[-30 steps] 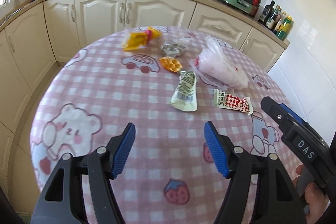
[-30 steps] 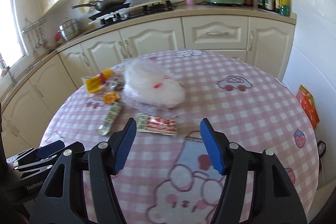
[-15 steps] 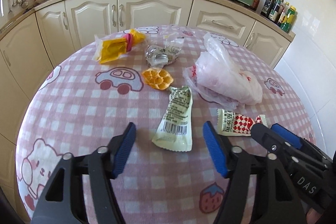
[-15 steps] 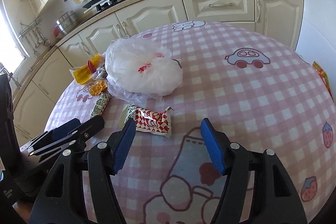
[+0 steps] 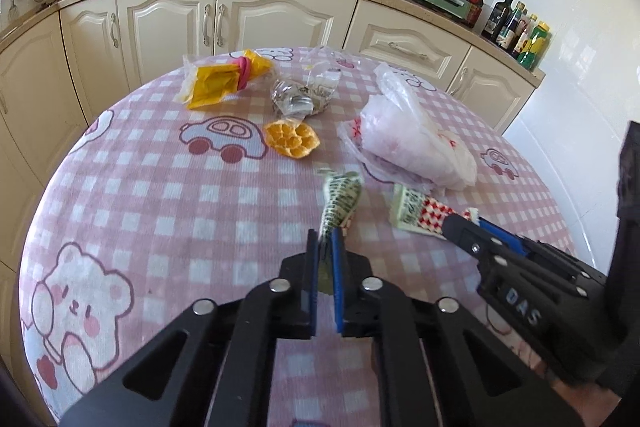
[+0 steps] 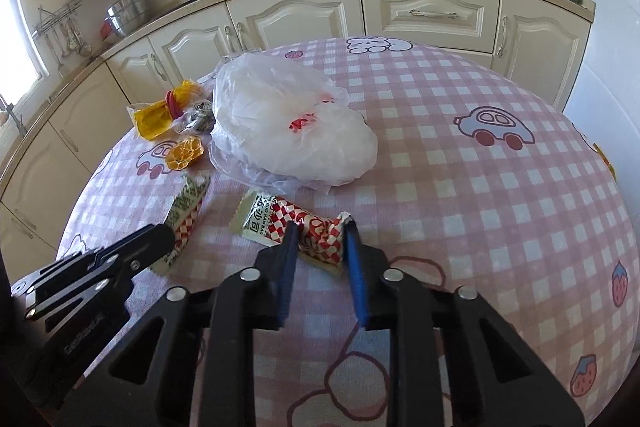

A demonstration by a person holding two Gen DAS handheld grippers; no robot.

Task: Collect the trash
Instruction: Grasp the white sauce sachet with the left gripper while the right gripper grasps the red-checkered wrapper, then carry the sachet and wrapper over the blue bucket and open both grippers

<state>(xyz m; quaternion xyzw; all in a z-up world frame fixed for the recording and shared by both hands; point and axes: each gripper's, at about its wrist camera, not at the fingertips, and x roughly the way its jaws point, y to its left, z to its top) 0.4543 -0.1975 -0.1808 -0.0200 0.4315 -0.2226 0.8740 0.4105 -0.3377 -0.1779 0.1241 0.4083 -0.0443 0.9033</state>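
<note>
1. Currently, our left gripper (image 5: 325, 247) is clamped on the near end of the green wrapper (image 5: 340, 199), raising it off the table (image 5: 168, 211) for removal.
2. Our right gripper (image 6: 320, 247) brackets the crumpled end of the red-checked wrapper (image 6: 296, 223); jaws not fully closed, wrapper resting on the cloth.
3. The white plastic bag (image 6: 288, 131) lies just behind, likely the receptacle.
</note>
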